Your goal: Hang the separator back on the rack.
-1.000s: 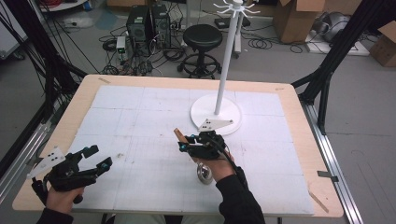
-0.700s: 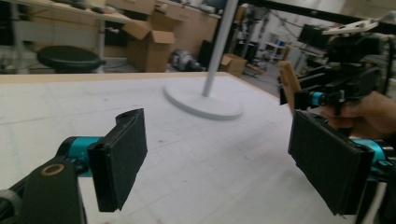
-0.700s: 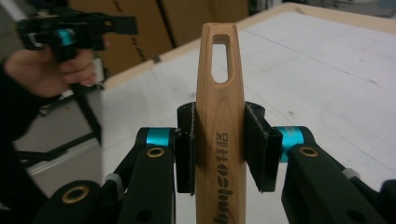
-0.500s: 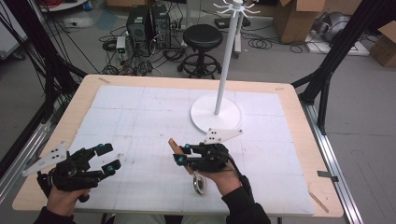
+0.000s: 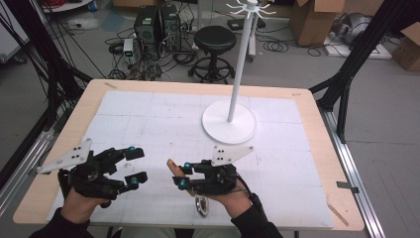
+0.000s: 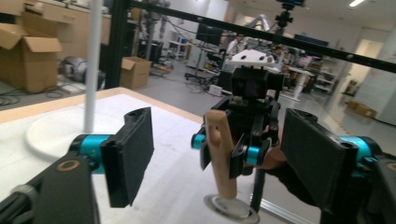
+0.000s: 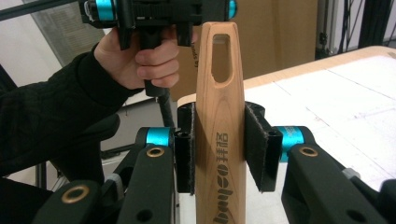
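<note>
**Right claw pinched wooden handle, left claw spread beside it**

Right gripper (image 5: 179,174) had both pads pressed flat on a wooden handle (image 7: 219,126), one pad on each side, seen close in the right gripper view. Handle stuck out past the fingertips, slotted hole near its far end, printed lettering nearer the claw body. In the high view the handle tip (image 5: 172,166) pointed toward the left claw, and a round metal piece (image 5: 202,206) hung under the right hand, just above the table (image 5: 317,148); link between it and the handle not clear.

Left gripper (image 5: 136,166) was spread, jaws had just been closing a little, nothing touching the pads. In the left gripper view its two pads framed the handle (image 6: 220,154), which sat farther off, beyond the fingertips, apart from them. Left hand (image 7: 144,56) gripped its tool body just behind the handle's slotted end.

White stand (image 5: 229,121) stood well beyond the right claw, untouched.
</note>
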{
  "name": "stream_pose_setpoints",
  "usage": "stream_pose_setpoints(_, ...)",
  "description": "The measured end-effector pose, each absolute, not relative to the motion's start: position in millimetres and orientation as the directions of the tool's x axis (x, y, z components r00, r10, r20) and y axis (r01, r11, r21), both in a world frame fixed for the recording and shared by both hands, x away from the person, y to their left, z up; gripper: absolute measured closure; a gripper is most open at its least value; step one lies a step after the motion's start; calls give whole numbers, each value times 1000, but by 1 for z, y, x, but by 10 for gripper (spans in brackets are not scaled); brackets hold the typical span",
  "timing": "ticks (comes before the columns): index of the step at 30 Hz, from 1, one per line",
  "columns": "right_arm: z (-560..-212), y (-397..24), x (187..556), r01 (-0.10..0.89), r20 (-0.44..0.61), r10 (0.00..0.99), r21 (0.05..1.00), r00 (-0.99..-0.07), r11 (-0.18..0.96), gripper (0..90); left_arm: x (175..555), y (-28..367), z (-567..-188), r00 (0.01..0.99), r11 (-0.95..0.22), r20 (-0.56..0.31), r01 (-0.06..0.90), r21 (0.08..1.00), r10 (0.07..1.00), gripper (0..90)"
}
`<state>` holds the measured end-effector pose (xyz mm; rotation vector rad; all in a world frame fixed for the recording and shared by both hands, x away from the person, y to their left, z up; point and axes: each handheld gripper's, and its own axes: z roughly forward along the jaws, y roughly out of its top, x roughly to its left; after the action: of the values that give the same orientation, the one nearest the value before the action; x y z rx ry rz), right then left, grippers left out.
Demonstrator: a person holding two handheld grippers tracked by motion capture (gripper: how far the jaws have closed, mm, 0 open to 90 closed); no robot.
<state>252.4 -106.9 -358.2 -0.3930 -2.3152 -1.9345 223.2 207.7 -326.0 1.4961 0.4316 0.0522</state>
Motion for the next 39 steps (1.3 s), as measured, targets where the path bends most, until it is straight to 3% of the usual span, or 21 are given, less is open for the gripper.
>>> stream_pose_setpoints(13, -356, -92, 240, 223, 217, 57, 963, -975, 154, 667, 216, 194, -333, 946, 78, -266, 255, 964, 187, 336)
stream_pose_setpoints(22, -354, -86, 235, 218, 219, 13, 965, -976, 149, 668, 215, 190, -332, 955, 83, -267, 258, 963, 131, 467)
stream_pose_setpoints(39, -353, -81, 233, 213, 218, -17, 966, -976, 143, 668, 218, 187, -340, 948, 85, -301, 293, 952, 100, 585)
